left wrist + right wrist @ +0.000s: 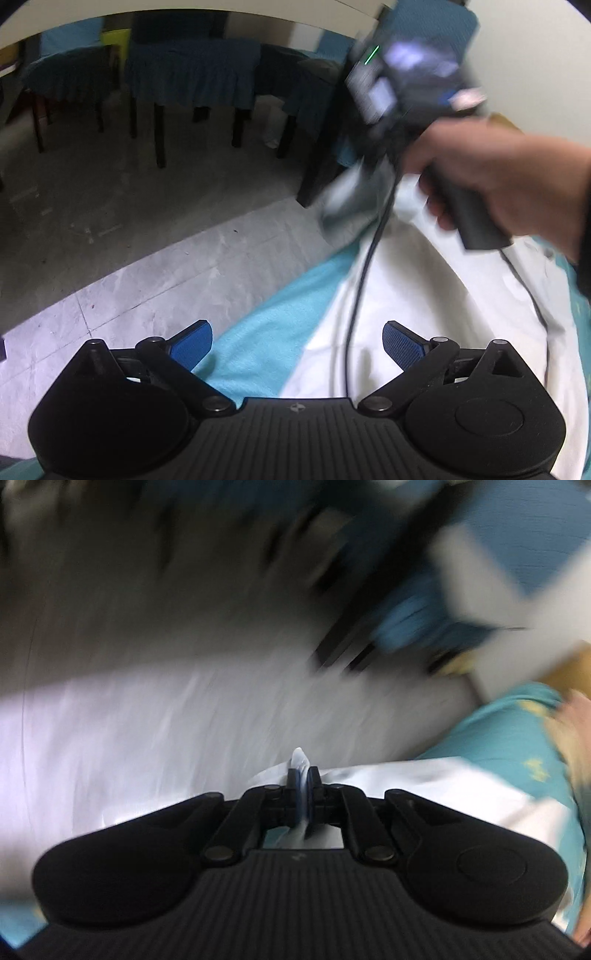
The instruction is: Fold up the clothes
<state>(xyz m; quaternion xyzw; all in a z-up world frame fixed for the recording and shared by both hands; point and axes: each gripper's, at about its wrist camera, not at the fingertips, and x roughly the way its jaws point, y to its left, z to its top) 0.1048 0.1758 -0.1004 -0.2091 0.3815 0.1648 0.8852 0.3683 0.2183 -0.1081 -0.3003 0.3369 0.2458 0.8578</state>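
Observation:
A white garment (424, 306) lies spread over a turquoise cover (273, 328) at the edge of a bed. My left gripper (297, 345) hangs just above the border of cloth and cover, its blue pads wide apart with nothing between them. In the left wrist view a hand (491, 177) holds the other gripper, blurred, with white cloth (343, 199) lifted at its tip. My right gripper (303, 779) is shut, and a fold of the white garment (300, 760) sticks out between its pads. The right wrist view is heavily smeared.
Grey floor (129, 236) lies beyond the bed edge. Chairs with dark blue covers (192, 70) and dark legs stand at the back. A black cable (364, 280) runs across the garment. The turquoise cover (506, 731) shows a yellow pattern on the right.

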